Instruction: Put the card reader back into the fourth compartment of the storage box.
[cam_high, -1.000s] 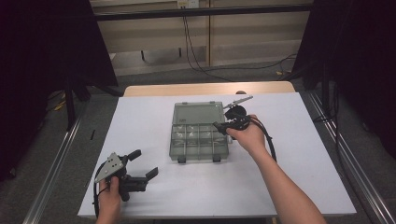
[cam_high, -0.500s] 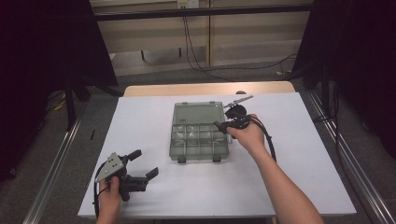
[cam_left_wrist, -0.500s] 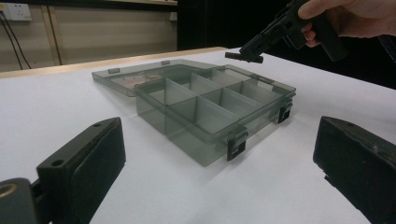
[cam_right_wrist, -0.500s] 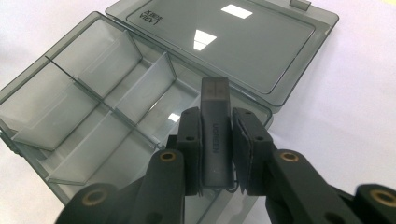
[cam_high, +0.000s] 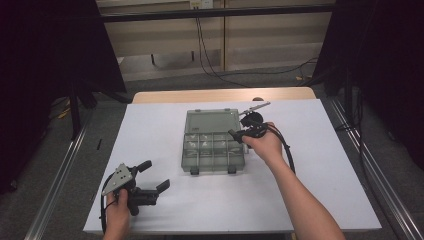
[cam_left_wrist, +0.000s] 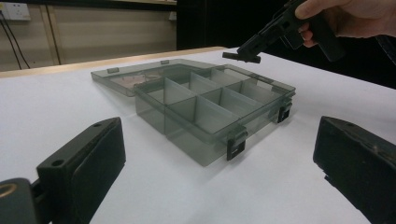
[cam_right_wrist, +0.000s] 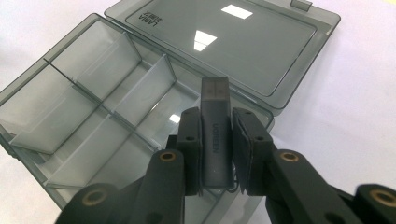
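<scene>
A smoky clear compartment box lies mid-table with its lid folded flat behind it, and its compartments look empty. My right gripper hovers over the box's right edge. In the right gripper view this gripper is shut on a dark grey USB adapter, which points out over the box near the hinge of the lid. My left gripper rests open near the front left of the table, with nothing between its jaws, and faces the box. The right gripper shows above the box's far side.
The white table top has bare room on both sides of the box and in front of it. Two black latches stick out from the box's front wall. Metal rails run along the floor on either side.
</scene>
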